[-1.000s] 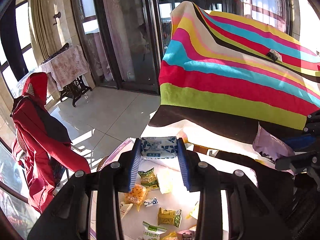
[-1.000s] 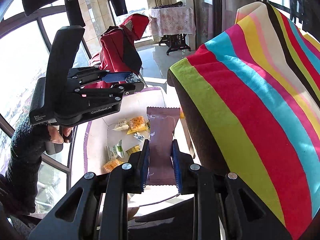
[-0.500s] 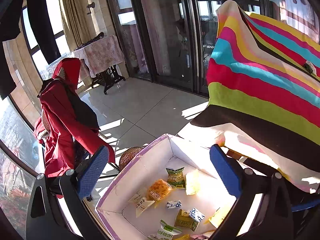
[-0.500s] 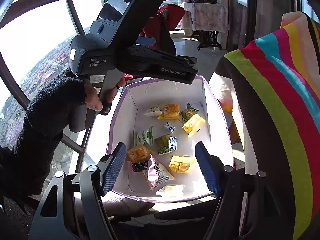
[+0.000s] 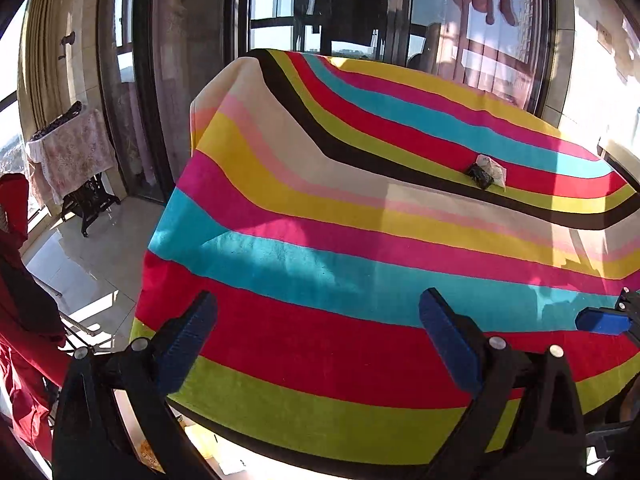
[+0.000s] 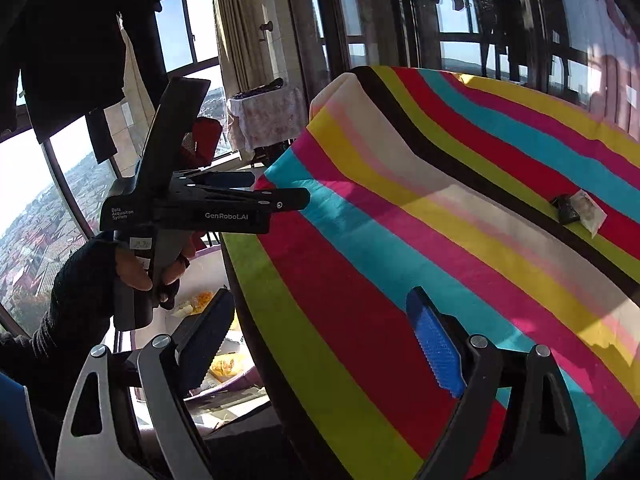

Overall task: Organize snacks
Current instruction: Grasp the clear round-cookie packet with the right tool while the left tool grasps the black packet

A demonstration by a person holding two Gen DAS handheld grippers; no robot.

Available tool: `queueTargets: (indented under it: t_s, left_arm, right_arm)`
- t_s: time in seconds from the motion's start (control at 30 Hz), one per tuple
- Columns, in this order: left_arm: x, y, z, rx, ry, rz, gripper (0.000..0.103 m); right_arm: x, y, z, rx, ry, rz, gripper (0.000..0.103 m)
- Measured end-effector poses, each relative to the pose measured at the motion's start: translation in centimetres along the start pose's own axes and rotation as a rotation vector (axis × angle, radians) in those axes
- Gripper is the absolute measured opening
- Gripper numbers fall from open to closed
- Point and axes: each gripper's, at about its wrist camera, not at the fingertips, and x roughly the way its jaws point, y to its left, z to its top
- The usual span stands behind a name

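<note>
Both grippers over the striped cloth (image 5: 360, 240) covering the table. Left gripper (image 5: 318, 340) spread wide, nothing between its blue pads (image 5: 448, 344). Right gripper (image 6: 320, 340) has just been opening further; jaws apart, nothing between them.

One snack packet (image 5: 486, 172) left on the cloth, dark and pale wrapper, lying on the red stripe at about two o'clock from the left gripper, well apart from it. In the right wrist view the same packet sits far off at two o'clock.

Box (image 6: 208, 268) of snacks beside the table edge, at nine o'clock of the right gripper, partly hidden. A hand (image 6: 132, 268) in a dark sleeve holds the left tool above it.
</note>
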Motion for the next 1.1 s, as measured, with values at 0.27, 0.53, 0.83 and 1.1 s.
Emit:
queueTargets:
  t_s: [0.27, 0.53, 0.83, 1.1]
  left_arm:
    - [12.5, -10.3, 5.8, 0.079, 0.141, -0.065, 0.101]
    - [18.9, -12.2, 6.8, 0.113, 0.244, 0.064, 0.101]
    - [19.6, -11.8, 6.5, 0.061, 0.273, 0.074, 0.101]
    - [19.4, -11.9, 6.2, 0.06, 0.269, 0.063, 0.101]
  right_arm:
    - [-0.1, -18.9, 0.8, 0.52, -0.045, -0.307, 0.087]
    - [5.5, -29.7, 5.2, 0.774, -0.034, -0.436, 0.087]
    - [13.1, -33.3, 9.2, 0.866, 0.026, -0.684, 0.084]
    - [17.7, -33.6, 10.6, 0.816, 0.119, -0.897, 0.078]
